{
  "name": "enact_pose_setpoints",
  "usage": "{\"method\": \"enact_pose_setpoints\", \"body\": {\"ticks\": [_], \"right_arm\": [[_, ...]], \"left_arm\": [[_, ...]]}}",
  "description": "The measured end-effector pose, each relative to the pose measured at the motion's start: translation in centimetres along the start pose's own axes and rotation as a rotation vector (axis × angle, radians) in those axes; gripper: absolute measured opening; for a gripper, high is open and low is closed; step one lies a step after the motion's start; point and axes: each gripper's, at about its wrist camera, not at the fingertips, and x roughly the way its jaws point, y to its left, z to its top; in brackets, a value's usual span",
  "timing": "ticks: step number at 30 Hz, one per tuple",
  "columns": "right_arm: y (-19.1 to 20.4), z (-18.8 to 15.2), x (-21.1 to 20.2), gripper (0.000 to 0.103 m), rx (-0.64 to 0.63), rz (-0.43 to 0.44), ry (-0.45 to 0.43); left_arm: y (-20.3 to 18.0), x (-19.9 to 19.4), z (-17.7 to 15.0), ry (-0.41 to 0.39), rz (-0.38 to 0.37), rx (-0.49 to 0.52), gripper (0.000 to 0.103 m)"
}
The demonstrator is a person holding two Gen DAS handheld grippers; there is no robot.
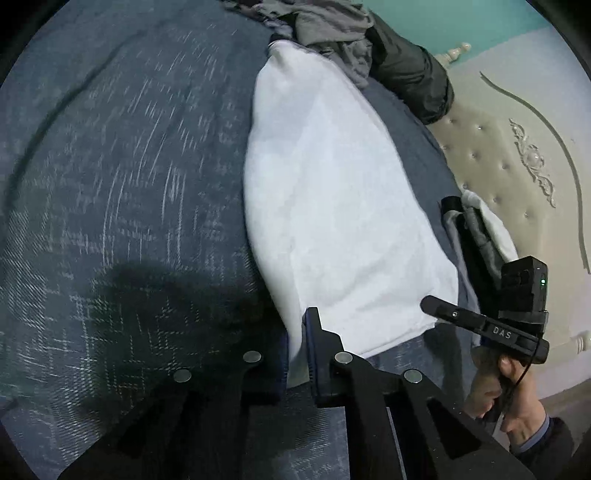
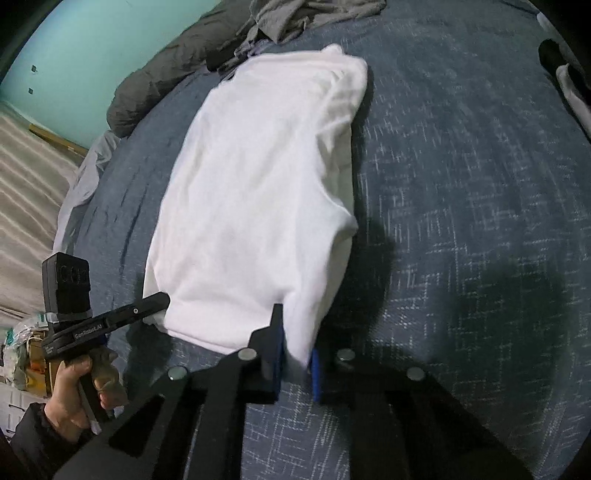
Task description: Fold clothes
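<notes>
a: what's the setting?
b: a bed (image 2: 461, 184) under a blue cover with a pale crosshatch weave, a teal wall (image 2: 92, 44) behind it and a tufted cream headboard (image 1: 517, 155) at the side.
a: and the clothes?
b: a white garment (image 2: 258, 192), folded into a long panel, lies flat on the middle of the cover. a heap of grey clothes (image 1: 332, 26) sits just past its far end, beside a dark rolled bundle (image 1: 410, 77).
a: the left gripper (image 1: 297, 354)?
b: its fingers are narrow, pinched on the near left corner of the white garment, with cloth between the blue pads.
a: the right gripper (image 2: 297, 360)?
b: same, narrow and clamped on the near right corner; a fold of white cloth hangs between its pads.
a: the hands?
b: each wrist view shows the other hand wrapped round its handle, the right hand (image 1: 506, 391) in a dark sleeve.
</notes>
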Motion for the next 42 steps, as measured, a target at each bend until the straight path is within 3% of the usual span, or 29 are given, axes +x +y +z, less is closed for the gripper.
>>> {"method": "enact_pose_setpoints", "body": {"ticks": [9,18,26,42], "right_arm": [[3.1,2.6,-5.1,0.009,-0.052,0.021,-0.078],[7.5,5.5,-13.9,0.008,-0.121,0.007,-0.182],[10.5,5.1,-21.0,0.008,-0.159,-0.042,-0.252],[11.9,4.7,-31.5,0.008,-0.175,-0.085,-0.364]], "left_arm": [[-5.4,-4.6,3.1,-0.058,-0.032,0.062,0.008],[-13.2,-11.1,6.5,-0.137,-0.091,0.136,0.008],[-19.0,-15.6,6.1,-0.163,-0.14,0.214,0.008],[-27.1,-19.6,6.4,-0.192,-0.187,0.305,0.008]]}}
